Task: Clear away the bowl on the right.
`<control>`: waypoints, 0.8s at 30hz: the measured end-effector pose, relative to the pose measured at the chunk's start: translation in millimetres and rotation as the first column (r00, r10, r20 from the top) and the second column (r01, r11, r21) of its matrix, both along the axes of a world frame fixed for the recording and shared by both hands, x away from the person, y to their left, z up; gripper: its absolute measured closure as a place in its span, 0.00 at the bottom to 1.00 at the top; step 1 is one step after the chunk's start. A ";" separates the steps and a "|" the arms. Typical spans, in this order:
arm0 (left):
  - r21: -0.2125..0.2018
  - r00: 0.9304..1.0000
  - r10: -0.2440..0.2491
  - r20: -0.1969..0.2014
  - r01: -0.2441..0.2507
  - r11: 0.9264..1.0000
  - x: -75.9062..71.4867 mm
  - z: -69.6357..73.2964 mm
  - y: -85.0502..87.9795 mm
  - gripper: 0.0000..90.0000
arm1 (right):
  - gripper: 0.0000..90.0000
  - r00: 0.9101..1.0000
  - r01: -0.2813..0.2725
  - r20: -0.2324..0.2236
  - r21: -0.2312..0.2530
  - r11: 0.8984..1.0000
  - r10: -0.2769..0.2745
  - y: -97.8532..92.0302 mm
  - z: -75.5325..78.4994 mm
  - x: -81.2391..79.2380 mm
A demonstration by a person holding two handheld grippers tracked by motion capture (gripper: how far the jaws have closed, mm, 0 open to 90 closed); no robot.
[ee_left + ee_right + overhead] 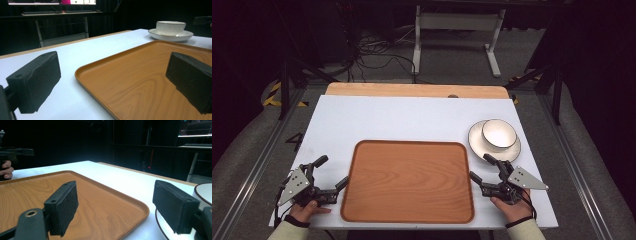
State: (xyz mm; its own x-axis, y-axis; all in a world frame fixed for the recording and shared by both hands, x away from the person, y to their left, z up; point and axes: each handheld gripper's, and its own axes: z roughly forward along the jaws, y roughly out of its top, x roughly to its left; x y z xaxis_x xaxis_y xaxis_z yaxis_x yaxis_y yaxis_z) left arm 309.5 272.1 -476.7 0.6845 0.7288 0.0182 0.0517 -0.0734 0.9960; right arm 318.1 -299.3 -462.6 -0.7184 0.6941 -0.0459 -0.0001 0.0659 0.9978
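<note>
A brown wooden tray lies on the white table, nothing on it. At the back right a white bowl sits on a white plate. My left gripper rests at the tray's left edge, open, with nothing between its jaws. My right gripper sits at the tray's right edge, just in front of the plate, open and holding nothing. In the left gripper view the tray runs between the jaws, with the bowl far off. The right gripper view has the tray's corner and the plate's rim.
The table's wooden far edge runs along the back. Beyond it lie cables on the floor and a white desk frame. Metal rails flank the table on both sides.
</note>
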 end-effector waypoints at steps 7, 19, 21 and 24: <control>0.000 1.000 0.001 0.000 -0.001 1.000 0.0 0.0 0.1 0.00 | 0.21 1.000 0.004 -0.005 -0.003 1.000 -0.004 0.3 0.1 -0.1; -0.001 1.000 0.001 -0.003 -0.001 1.000 0.1 0.1 0.4 0.00 | 0.28 0.999 -0.019 -0.049 -0.025 1.000 0.018 4.0 2.9 2.4; -0.002 1.000 0.002 -0.004 -0.002 1.000 0.1 0.0 0.4 0.00 | 0.28 0.998 -0.018 -0.053 -0.031 0.999 0.017 5.7 6.9 2.7; -0.002 1.000 0.002 -0.003 -0.002 1.000 0.1 0.0 0.4 0.00 | 0.28 0.999 -0.022 -0.049 -0.028 0.999 0.020 7.5 15.8 3.2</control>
